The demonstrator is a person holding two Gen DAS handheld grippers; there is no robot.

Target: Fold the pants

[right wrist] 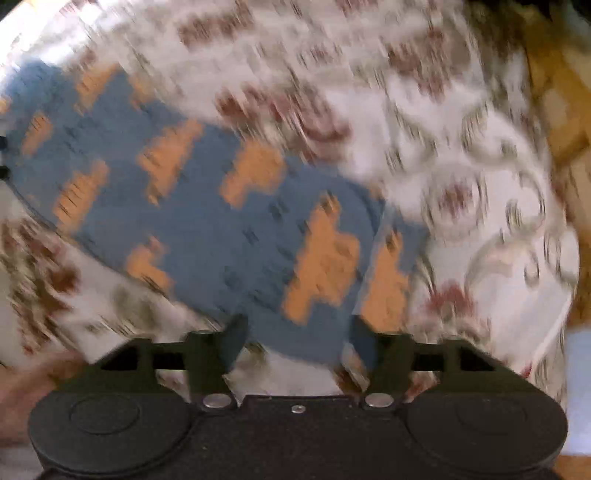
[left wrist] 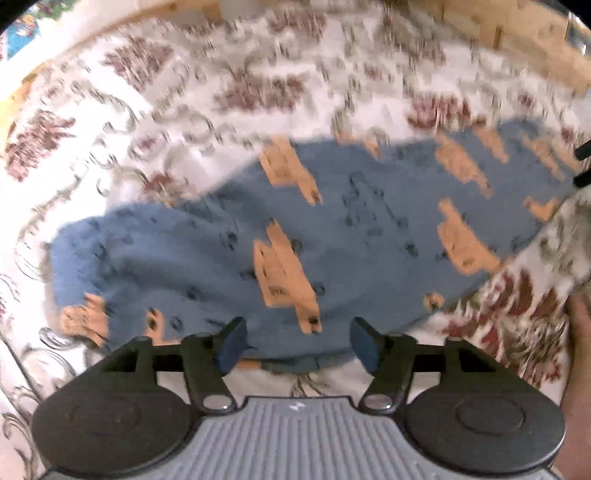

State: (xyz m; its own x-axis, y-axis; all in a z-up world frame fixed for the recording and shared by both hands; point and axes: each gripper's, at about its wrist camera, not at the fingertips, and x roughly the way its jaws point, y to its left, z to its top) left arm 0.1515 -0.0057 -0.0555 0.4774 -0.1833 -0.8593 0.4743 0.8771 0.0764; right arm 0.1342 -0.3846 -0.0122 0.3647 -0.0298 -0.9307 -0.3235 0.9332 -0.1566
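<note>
Blue pants (left wrist: 332, 229) printed with orange shapes lie flat across a floral bedsheet (left wrist: 184, 110), running from lower left to upper right in the left wrist view. My left gripper (left wrist: 297, 341) is open, its blue-padded fingers spread just over the near edge of the pants, holding nothing. In the right wrist view the same pants (right wrist: 207, 206) stretch from the upper left down to my right gripper (right wrist: 297, 339), which is open above the pants' near end. Both views are blurred by motion.
The white sheet with red and grey flowers (right wrist: 461, 166) covers the whole surface. A wooden frame (left wrist: 517, 33) borders the far side. A hand (left wrist: 580, 369) shows at the right edge of the left wrist view.
</note>
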